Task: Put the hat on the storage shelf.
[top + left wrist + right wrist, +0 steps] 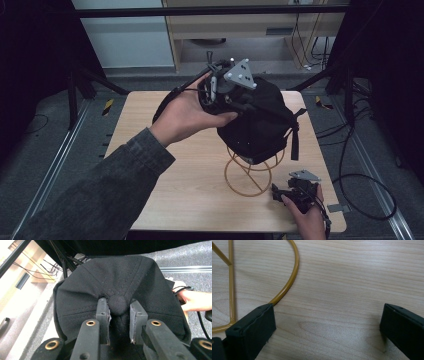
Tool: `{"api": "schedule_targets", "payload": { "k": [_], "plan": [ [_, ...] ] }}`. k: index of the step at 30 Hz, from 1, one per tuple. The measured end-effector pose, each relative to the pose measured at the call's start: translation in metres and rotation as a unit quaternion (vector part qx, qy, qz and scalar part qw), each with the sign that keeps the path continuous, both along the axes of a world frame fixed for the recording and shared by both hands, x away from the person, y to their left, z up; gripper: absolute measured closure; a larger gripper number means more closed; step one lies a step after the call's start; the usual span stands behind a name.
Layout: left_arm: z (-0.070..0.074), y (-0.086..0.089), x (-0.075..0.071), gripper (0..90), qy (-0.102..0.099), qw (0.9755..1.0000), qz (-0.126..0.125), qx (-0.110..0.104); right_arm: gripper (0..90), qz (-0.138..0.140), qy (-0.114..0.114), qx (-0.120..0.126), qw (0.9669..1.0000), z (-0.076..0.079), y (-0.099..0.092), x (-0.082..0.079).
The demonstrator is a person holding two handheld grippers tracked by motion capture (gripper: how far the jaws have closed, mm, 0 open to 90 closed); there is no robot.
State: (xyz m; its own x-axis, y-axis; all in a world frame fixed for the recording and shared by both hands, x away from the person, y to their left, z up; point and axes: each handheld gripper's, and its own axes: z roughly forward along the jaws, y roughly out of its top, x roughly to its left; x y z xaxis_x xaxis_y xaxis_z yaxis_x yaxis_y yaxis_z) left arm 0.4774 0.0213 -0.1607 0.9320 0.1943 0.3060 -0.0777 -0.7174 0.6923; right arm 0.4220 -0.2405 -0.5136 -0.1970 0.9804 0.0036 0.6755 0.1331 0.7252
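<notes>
Stitched black fabric cap (120, 280), round top button (118, 304)

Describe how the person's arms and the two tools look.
The left arm wears a grey-green long sleeve. Both tools are black, each topped by a grey three-cornered plate: left tool, right tool. The left tool's fingers have brass-coloured rivets; a black cable trails away.

A black cap (255, 122) sits on a mustard-yellow wire stand (248, 176) over a pale, wood-grained table (190, 185).
</notes>
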Motion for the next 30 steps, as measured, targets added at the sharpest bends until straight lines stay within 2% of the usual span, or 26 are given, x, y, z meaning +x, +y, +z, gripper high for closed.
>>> {"api": "schedule_targets", "payload": {
  "k": [8,11,15,17,20,26,30],
  "plan": [
    [-0.002,-0.008,0.005,73.5,0.003,1.0000,0.004,0.008,0.4,0.000,0.000,0.000,1.0000,0.000,0.000,0.000],
    [-0.004,-0.011,0.005,73.4,0.001,0.9998,0.004,0.019,0.4,0.000,0.000,0.000,1.0000,0.000,0.000,0.000],
    [-0.004,-0.013,0.006,73.4,0.003,0.9998,0.004,0.017,0.4,0.000,0.000,0.000,1.0000,0.000,0.000,0.000],
    [-0.007,-0.015,0.005,73.4,0.002,0.9998,0.003,0.020,0.4,0.000,0.000,0.000,1.0000,0.000,0.000,0.000],
    [-0.011,-0.018,0.002,73.4,-0.004,0.9994,0.000,0.035,0.4,0.000,0.000,0.000,1.0000,0.000,0.000,0.000],
    [-0.015,-0.020,0.007,73.4,0.003,0.9994,0.006,0.033,0.4,0.000,0.000,0.000,1.0000,0.000,0.000,0.000],
    [-0.019,-0.025,0.008,73.3,0.003,0.9991,0.004,0.041,0.4,-0.001,0.000,-0.001,1.0000,0.000,0.000,0.000]
  ]
}}
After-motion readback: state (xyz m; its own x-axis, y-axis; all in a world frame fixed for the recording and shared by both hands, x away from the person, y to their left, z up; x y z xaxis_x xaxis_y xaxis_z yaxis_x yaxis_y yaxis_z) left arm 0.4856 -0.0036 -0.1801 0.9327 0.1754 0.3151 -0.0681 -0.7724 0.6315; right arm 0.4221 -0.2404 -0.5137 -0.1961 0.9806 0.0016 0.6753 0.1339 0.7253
